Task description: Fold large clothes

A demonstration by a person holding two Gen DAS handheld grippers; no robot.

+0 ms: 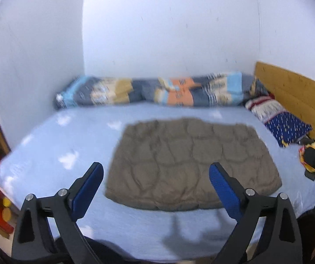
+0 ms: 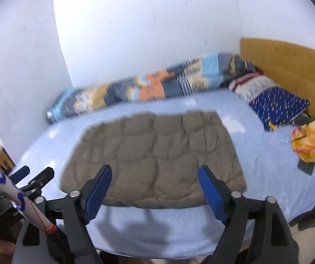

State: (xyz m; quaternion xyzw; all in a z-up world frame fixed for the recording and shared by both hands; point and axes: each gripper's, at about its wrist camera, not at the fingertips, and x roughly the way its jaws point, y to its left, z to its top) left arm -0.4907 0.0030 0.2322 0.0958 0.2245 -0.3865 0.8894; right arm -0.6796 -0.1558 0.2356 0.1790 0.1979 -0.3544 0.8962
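Thing: a brown puffy jacket (image 1: 192, 165), already folded into a flat block.
Where: it lies in the middle of the bed (image 1: 54, 145), on the light blue sheet, near the front edge.
Feel: I think it is soft, squashy and light. The cloth may be a bit slippery.
Where to grab: pinch a thick front corner, one in each claw.
Left claw (image 1: 156, 171): wide open, holding nothing, above the jacket.
Right claw (image 2: 155, 173): wide open, holding nothing too.
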